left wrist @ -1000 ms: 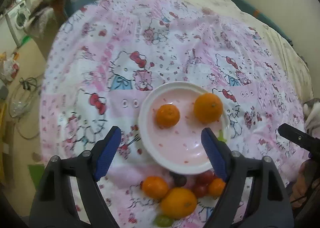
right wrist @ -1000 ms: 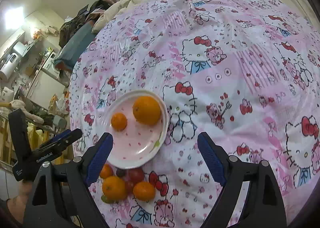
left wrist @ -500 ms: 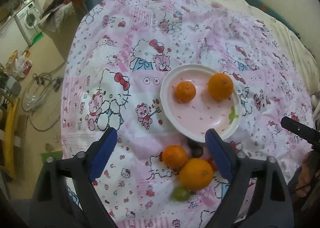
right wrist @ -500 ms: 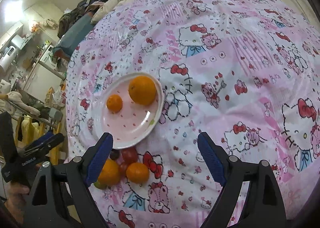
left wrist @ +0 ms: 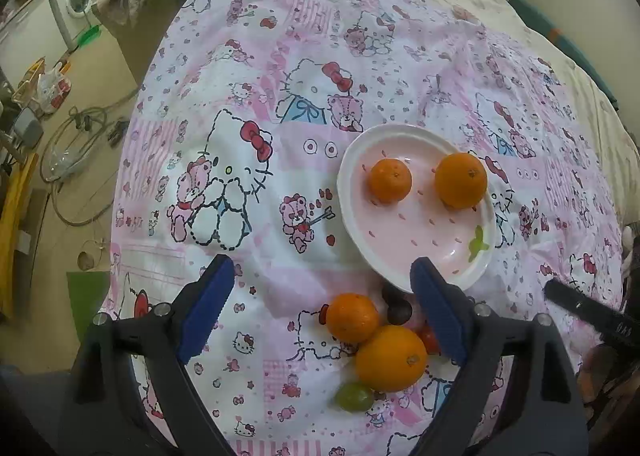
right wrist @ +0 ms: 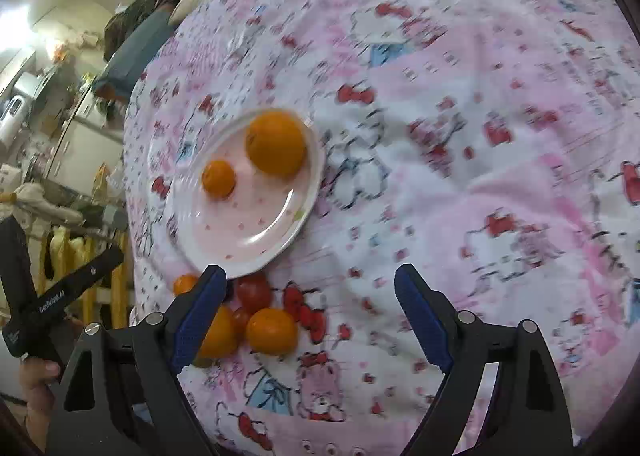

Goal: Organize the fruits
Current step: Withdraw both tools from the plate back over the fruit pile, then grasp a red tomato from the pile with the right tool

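Observation:
A pink plate (left wrist: 416, 240) on the Hello Kitty quilt holds a small orange (left wrist: 389, 180) and a bigger orange (left wrist: 461, 180). Near the quilt's front lies a pile: a small orange (left wrist: 352, 318), a large orange (left wrist: 391, 359), a green grape (left wrist: 354, 396), a dark grape (left wrist: 399, 312) and red tomatoes (right wrist: 253, 292). My left gripper (left wrist: 322, 310) is open above the pile. My right gripper (right wrist: 308, 316) is open; an orange (right wrist: 272, 331) lies between its fingers. The plate (right wrist: 256, 252) shows blurred there.
The quilt (left wrist: 320, 55) covers a bed; its left edge drops to a floor with cables (left wrist: 76, 159) and a washing machine (left wrist: 78, 1). The left gripper's body (right wrist: 48, 300) stands at the left in the right wrist view.
Both grippers have drawn back and shifted left, so the plate sits farther right and the pile lies nearer my fingers. The fruit has not moved.

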The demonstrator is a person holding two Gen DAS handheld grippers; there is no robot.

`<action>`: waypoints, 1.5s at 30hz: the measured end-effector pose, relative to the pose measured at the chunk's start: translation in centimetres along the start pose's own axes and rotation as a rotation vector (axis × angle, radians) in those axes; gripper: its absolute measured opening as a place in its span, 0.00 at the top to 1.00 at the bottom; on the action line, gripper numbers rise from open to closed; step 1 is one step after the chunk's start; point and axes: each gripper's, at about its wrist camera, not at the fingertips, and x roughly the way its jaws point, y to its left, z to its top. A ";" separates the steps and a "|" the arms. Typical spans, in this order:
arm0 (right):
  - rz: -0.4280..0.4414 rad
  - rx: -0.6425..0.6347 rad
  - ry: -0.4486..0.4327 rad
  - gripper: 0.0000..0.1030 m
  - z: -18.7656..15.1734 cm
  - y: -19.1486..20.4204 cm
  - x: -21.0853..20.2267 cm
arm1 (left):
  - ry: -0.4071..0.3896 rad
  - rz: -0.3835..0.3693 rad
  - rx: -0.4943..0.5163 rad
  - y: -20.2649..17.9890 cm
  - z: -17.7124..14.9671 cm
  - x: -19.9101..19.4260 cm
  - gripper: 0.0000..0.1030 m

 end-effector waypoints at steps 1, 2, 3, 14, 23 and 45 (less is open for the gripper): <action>0.014 -0.017 0.021 0.15 -0.1 0.6 0.6 | 0.003 0.000 -0.002 0.1 0.0 0.0 0.15; 0.022 -0.023 0.033 0.18 -0.3 0.9 1.0 | 0.007 0.000 -0.005 0.2 0.0 0.1 0.15; 0.036 -0.032 0.059 0.20 -0.4 1.3 1.7 | 0.012 0.001 -0.012 0.4 0.0 0.1 0.15; -0.039 -0.225 0.206 0.45 -1.3 6.4 8.2 | 0.040 -0.005 -0.032 0.9 0.1 0.3 0.15; -0.102 -0.279 0.249 0.68 -1.7 6.7 10.8 | 0.057 0.003 -0.041 1.4 0.2 0.8 0.15; 0.099 -0.110 0.008 0.68 -0.4 3.0 0.7 | 0.215 0.013 -0.041 0.5 -1.6 5.0 0.15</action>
